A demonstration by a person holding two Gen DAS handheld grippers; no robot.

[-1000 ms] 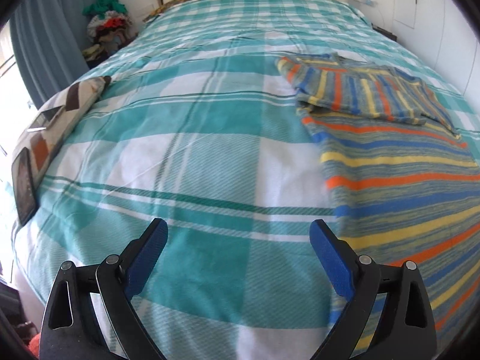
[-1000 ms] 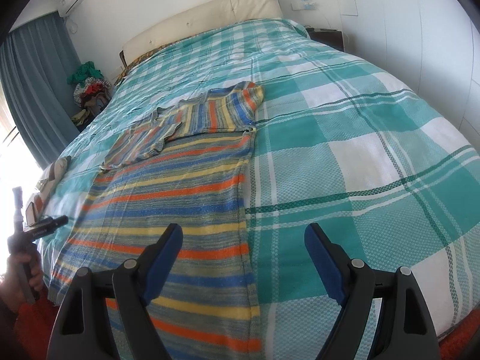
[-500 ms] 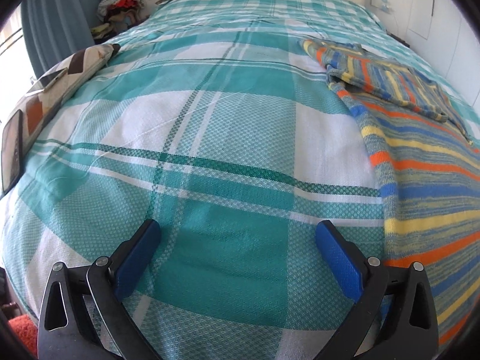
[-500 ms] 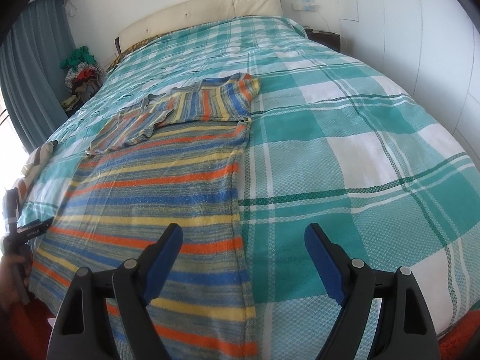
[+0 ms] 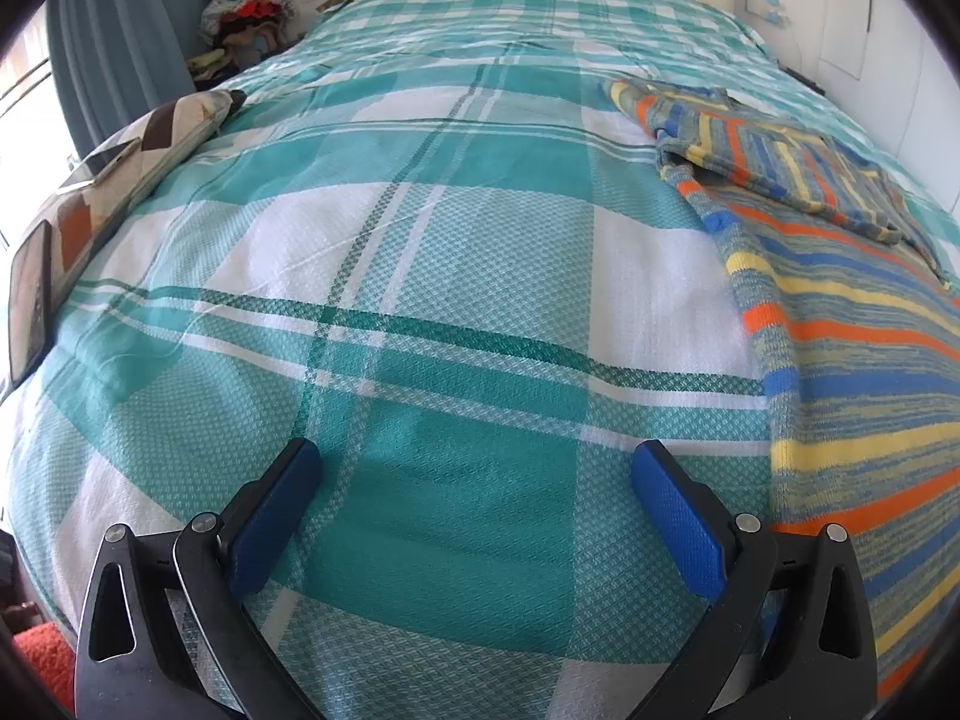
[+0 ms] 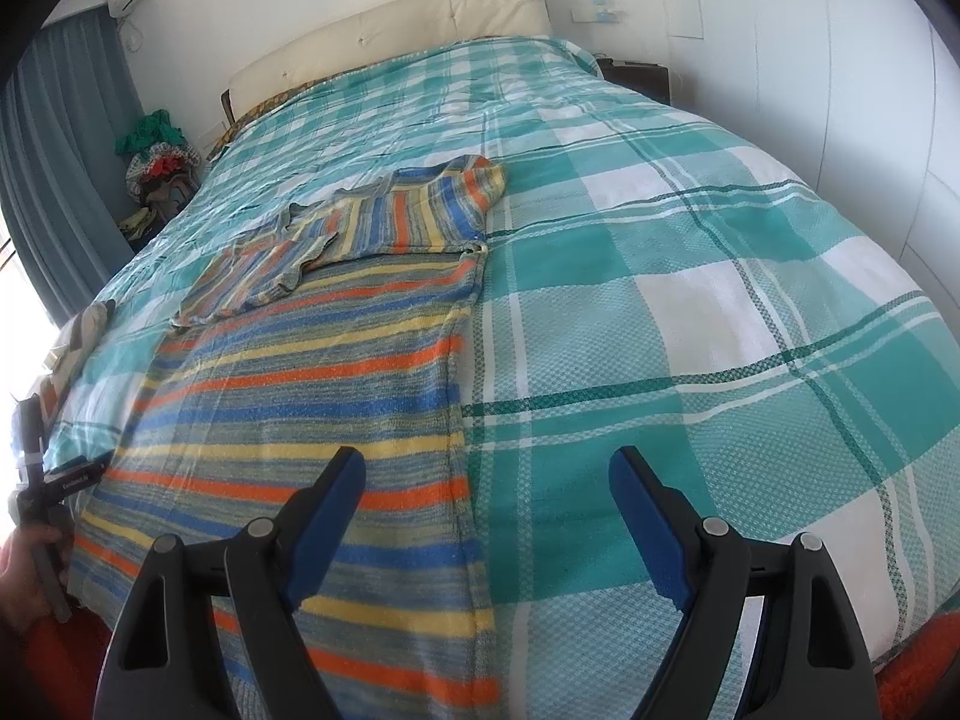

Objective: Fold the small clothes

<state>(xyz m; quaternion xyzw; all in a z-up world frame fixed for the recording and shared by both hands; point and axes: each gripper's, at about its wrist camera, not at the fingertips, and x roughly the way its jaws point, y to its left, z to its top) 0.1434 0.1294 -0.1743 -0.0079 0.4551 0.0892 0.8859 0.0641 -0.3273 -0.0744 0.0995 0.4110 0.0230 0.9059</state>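
Note:
A striped knit garment (image 6: 312,396) in orange, blue and yellow lies flat on the teal plaid bedspread (image 6: 690,312), its sleeves folded in across the top. In the left wrist view it lies at the right (image 5: 858,360). My left gripper (image 5: 477,480) is open and empty, low over the bedspread (image 5: 420,276) to the left of the garment's edge. My right gripper (image 6: 486,480) is open and empty over the garment's lower right edge. The left gripper's handle (image 6: 42,480) shows at the far left of the right wrist view.
A patterned pillow (image 5: 138,150) with a phone (image 5: 27,300) lies at the bed's left edge. A pile of clothes (image 5: 249,18) sits by the blue curtain (image 5: 114,48). The cream headboard (image 6: 390,36) and white wall (image 6: 840,60) bound the far side.
My left gripper has dropped closer to the bedspread and moved forward, and the garment has slid toward the right of its view. My right gripper has edged slightly forward over the garment's lower edge.

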